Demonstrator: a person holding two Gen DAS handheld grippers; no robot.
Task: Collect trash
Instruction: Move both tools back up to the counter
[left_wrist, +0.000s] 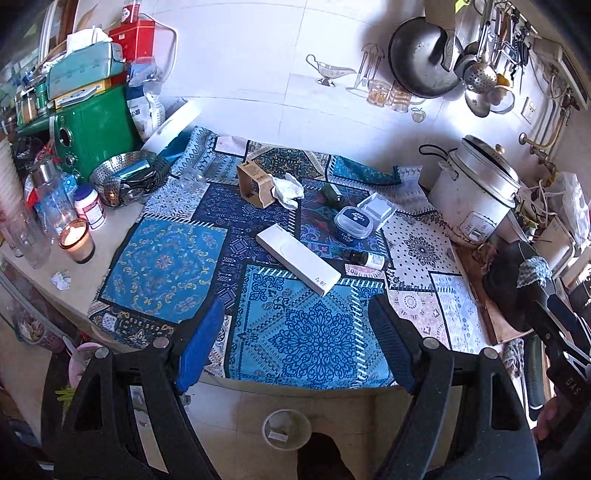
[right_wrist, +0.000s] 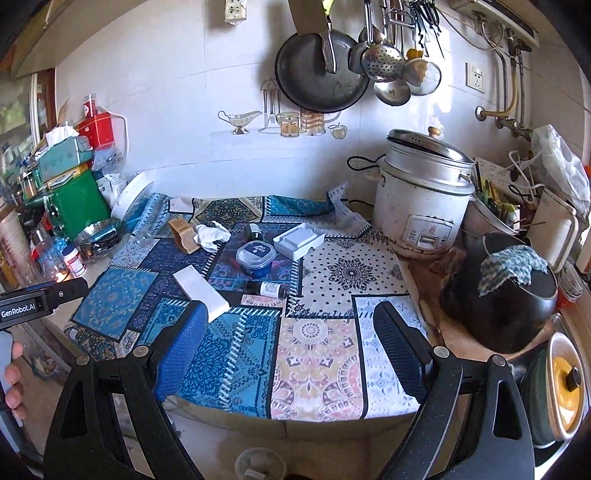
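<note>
Both claws, the left claw (left_wrist: 295, 332) and right claw (right_wrist: 291, 347), hang wide and empty above the worktop (left_wrist: 44, 266), likely surveying trash: crumpled tissue (left_wrist: 287, 190) at twelve o'clock, bin (left_wrist: 286, 428) at six.

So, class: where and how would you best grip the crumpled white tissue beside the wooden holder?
Pinch the crumpled tissue at its raised, bunched middle, coming from above. It lies loose against the wooden holder, so a side approach would probably hit the holder.
</note>
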